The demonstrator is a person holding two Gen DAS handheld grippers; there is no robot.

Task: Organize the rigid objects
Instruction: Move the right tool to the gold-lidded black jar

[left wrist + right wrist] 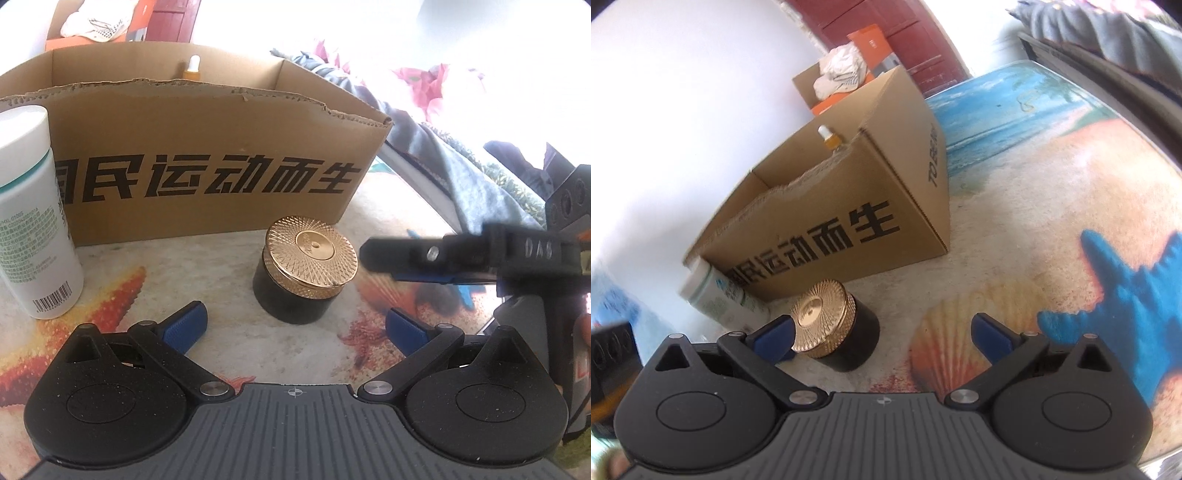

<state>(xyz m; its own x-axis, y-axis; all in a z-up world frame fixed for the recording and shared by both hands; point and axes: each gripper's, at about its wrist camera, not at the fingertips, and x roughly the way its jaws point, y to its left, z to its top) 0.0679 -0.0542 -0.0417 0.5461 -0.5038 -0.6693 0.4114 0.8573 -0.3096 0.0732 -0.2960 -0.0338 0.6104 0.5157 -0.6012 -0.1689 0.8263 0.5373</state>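
While both tongs gape empty, I judge the jar (pixel 304 269) ahead rigid, slick-lidded; grip its dark base.

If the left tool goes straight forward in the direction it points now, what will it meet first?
Most likely the jar with the gold lid, standing just ahead, roughly centred between the open fingers of the left tool. Behind it is the cardboard box. The right tool sits close beside the jar; depth is uncertain.
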